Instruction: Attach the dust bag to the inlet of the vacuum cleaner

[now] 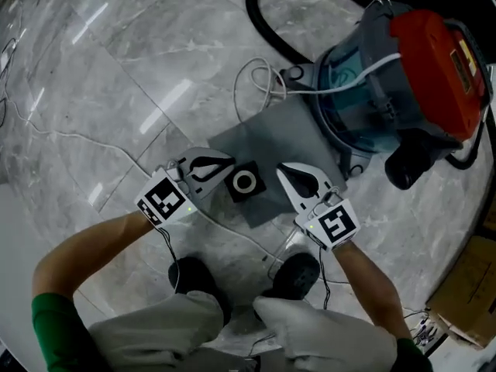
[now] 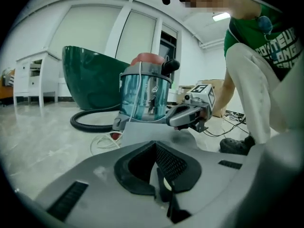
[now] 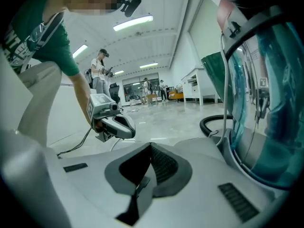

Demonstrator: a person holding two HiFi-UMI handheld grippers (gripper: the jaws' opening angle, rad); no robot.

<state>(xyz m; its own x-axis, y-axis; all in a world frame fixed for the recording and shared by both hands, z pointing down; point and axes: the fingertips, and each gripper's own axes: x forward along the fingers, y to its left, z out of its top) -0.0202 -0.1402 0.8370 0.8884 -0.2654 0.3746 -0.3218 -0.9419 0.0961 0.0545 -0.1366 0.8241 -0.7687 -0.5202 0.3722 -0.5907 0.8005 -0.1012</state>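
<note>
Left gripper and right gripper: fingers closed, nothing held. Dust bag lies flat on floor, its collar between both fingertips. Vacuum cleaner stands beyond.

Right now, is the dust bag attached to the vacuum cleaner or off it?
Off. The dust bag lies flat on the floor beside the vacuum cleaner, its ringed collar facing up.

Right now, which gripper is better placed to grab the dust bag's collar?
Left, probably: the left gripper lies right beside the collar of the dust bag; the right gripper sits farther off. Both are shut.
</note>
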